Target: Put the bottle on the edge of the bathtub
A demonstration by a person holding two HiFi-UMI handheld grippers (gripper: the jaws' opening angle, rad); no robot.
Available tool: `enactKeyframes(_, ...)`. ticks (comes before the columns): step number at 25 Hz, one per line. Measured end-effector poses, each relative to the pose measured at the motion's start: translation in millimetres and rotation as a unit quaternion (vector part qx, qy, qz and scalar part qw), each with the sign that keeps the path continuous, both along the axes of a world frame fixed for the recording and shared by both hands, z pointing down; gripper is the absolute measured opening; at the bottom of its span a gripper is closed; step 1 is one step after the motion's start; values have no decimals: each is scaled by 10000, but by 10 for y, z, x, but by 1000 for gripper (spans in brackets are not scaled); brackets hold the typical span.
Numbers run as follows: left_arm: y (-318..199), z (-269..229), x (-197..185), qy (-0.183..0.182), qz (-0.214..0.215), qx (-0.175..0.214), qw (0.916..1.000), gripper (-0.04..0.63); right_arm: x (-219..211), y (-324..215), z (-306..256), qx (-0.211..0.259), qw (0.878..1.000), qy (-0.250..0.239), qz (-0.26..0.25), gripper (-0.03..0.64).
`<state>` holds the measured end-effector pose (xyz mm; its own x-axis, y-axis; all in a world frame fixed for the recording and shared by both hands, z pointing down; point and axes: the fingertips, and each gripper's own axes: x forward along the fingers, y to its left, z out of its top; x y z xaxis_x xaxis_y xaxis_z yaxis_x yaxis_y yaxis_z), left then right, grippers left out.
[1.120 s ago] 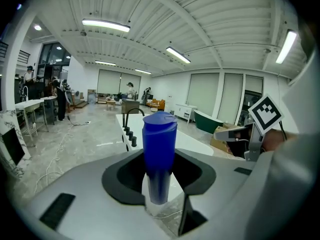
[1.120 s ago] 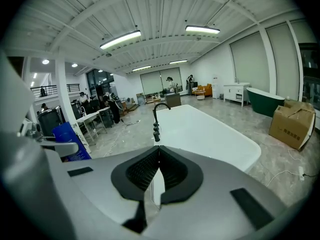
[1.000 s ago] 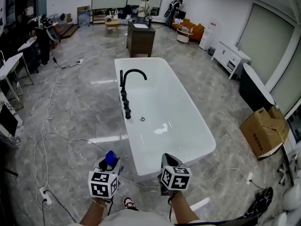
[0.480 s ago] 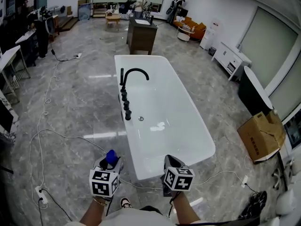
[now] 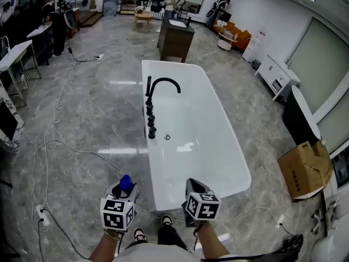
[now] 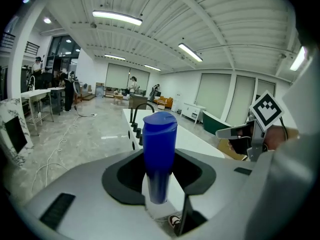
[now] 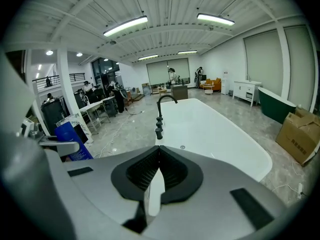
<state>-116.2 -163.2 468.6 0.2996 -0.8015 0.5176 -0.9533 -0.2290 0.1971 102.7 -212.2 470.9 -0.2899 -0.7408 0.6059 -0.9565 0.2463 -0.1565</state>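
Note:
A white bottle with a tall blue cap stands upright between the jaws of my left gripper, which is shut on it; the blue cap shows above the marker cube in the head view. The white bathtub lies ahead, its near rim just beyond both grippers. A black curved faucet with several black knobs sits on its left rim. My right gripper is shut and empty, hovering at the tub's near end. In the right gripper view the bathtub stretches ahead and the blue cap appears at the left.
Cables snake over the grey marble floor left of the tub. A cardboard box stands to the right, a dark wooden cabinet beyond the tub's far end. People stand at the back of the room. My shoes show below.
The view has shifted a little toward the tub and my feet have come into sight. Both grippers keep their pose, the bottle still held in the left one.

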Motion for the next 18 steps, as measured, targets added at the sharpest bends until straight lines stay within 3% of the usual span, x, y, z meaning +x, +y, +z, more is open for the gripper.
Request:
enactKeyframes(8, -71, 158, 0, 67, -364, -234, 9990, 166, -129, -313, 142, -72, 9991, -68, -413, 25)
enactKeyframes(18, -108, 406, 143, -153, -284, -453, 9985, 166, -68, -399, 609, -431, 9979, -244, -424, 25)
